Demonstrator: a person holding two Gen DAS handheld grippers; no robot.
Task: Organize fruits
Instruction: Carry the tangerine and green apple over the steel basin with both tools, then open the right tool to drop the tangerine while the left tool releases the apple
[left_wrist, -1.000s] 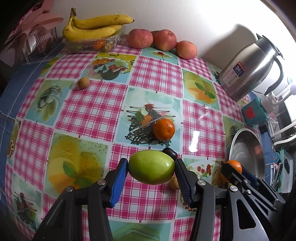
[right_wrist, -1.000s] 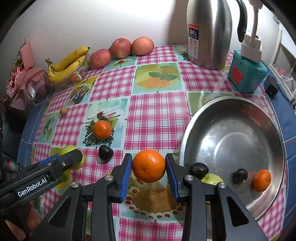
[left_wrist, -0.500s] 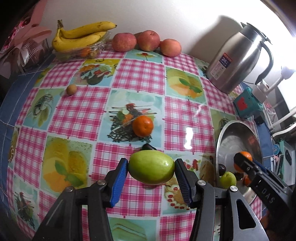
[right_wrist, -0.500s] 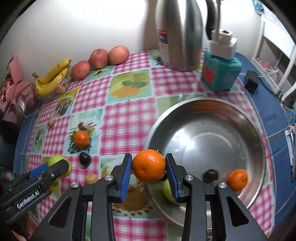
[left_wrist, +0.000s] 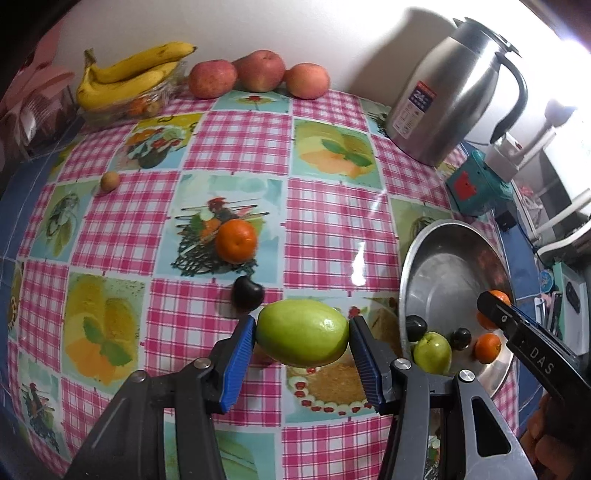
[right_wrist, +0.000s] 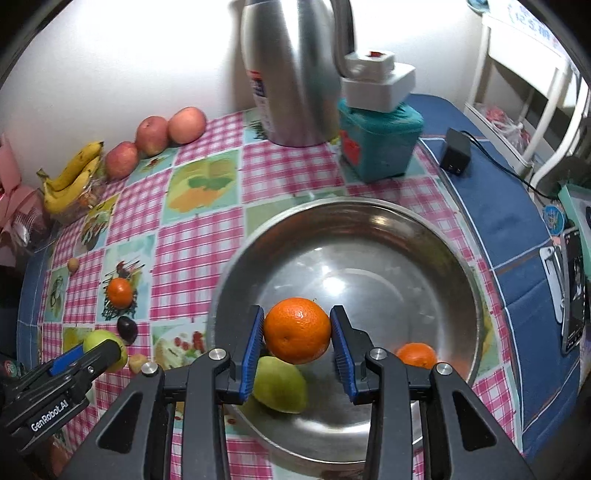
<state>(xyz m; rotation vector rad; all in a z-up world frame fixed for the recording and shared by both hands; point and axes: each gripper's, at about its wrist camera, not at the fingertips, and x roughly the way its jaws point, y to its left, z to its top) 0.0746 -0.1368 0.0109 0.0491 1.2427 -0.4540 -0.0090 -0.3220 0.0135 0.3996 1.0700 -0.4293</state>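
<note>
Three apples (left_wrist: 258, 72) are lined up at the wall at 12 o'clock of the worktop (left_wrist: 240, 147), with one banana bunch (left_wrist: 125, 79) on a clear tray at 11 o'clock. Loose on the cloth are counted one orange (left_wrist: 236, 241), one dark plum (left_wrist: 246, 293) just below it, and one small tan fruit (left_wrist: 110, 181) at 10 o'clock; a second small tan fruit (right_wrist: 137, 363) is seen beside the left hand-held gripper in the right wrist view. In the steel bowl (right_wrist: 369, 229) at 3 o'clock are seen one green fruit (left_wrist: 432, 352), two dark plums (left_wrist: 416, 327) and one orange (left_wrist: 487, 347). One kettle (left_wrist: 450, 96) and one teal box (left_wrist: 476, 188) stand at 1 to 2 o'clock. The left hand-held gripper (left_wrist: 302, 343), tipped steeply down above the cloth beside the bowl's rim, is clamped on a green fruit (left_wrist: 303, 338). The right hand-held gripper (right_wrist: 297, 341), likewise pitched down above the bowl's interior, is clamped on an orange (right_wrist: 297, 330).
</note>
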